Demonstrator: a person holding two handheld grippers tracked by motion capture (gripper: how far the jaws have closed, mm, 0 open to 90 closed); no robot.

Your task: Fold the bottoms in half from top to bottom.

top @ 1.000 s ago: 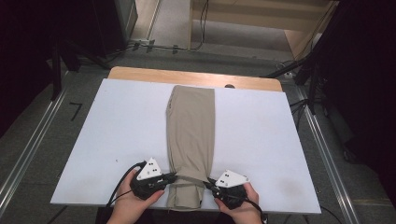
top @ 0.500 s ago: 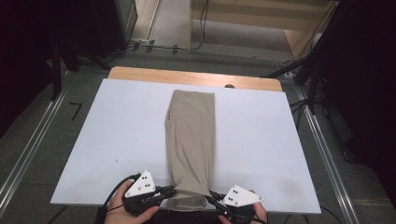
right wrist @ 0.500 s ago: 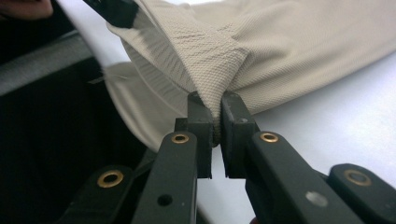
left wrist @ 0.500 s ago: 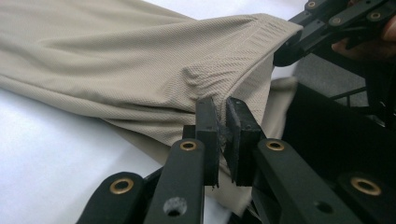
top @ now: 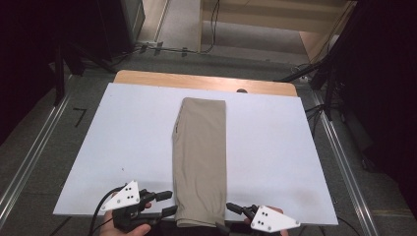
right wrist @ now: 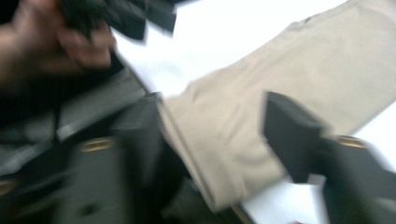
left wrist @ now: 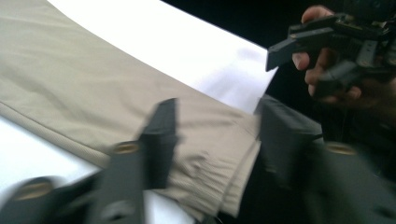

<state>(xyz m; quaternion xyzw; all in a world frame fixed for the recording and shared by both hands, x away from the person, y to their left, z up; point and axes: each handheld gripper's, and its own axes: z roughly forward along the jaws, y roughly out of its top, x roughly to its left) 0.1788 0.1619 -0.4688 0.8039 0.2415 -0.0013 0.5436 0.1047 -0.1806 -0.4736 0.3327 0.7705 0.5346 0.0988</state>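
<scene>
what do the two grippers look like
Both are black handheld tools. The left gripper and right gripper each carry a pale grey three-cornered plate with small dark dots. Each has two flat black fingers, with brass-coloured screws lower down. A black cable trails from the left one.

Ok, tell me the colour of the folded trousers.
Plain khaki beige trousers, clearest in the high view.

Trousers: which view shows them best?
The high view: the folded trousers show whole on the white board, near hem at its edge. The left gripper view and the right gripper view give blurred close-ups of that hem end between open fingers.
</scene>
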